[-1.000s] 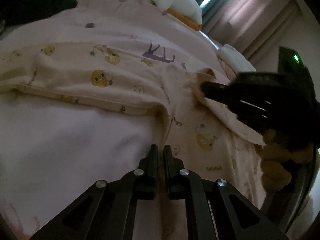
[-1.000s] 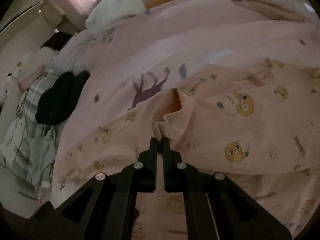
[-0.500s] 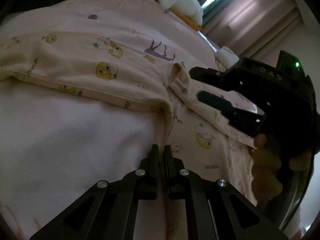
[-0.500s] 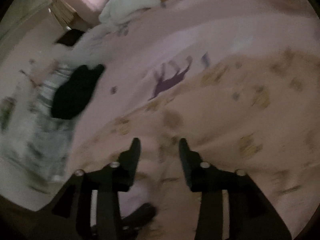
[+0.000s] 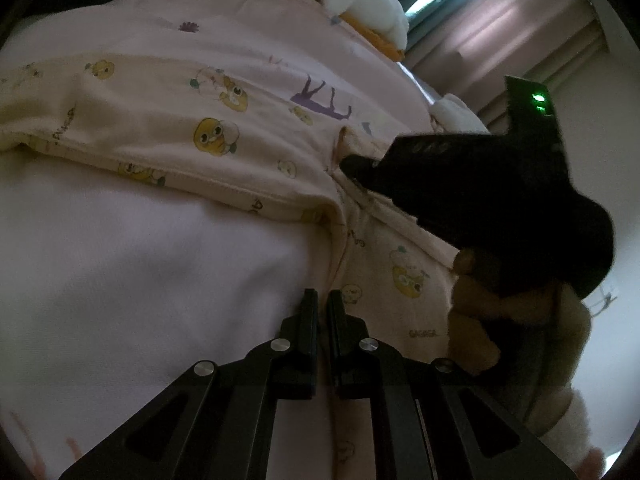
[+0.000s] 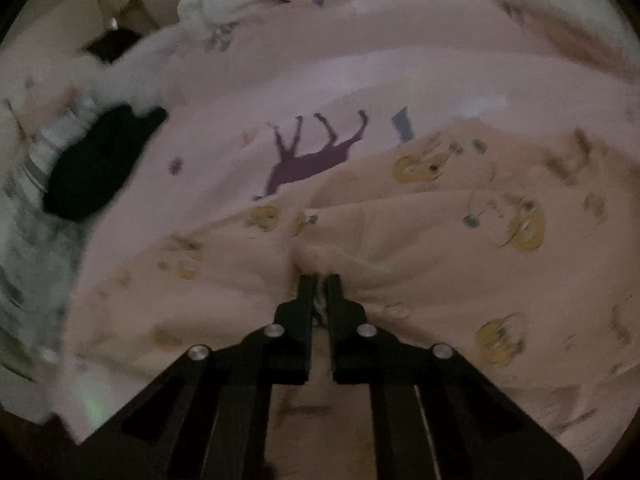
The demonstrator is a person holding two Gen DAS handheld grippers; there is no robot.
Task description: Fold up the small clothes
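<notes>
Two grippers work one pale cream baby garment printed with yellow cartoon chicks (image 5: 224, 148), spread on the pink bed cover (image 5: 140, 280). The right gripper (image 6: 319, 280) pinches its fabric; the left gripper (image 5: 322, 300) is pressed together at a seam. The thin pinch could slip, spoiling the fold. No containers show.

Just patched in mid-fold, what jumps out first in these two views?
The cream baby garment printed with yellow chick cartoons lies spread across the pink bedsheet. The right gripper is shut on a bunched fold of it, with the purple horse print on the sheet just beyond. In the left wrist view, the left gripper sits closed at the garment's near edge; whether it holds fabric is unclear.
</notes>
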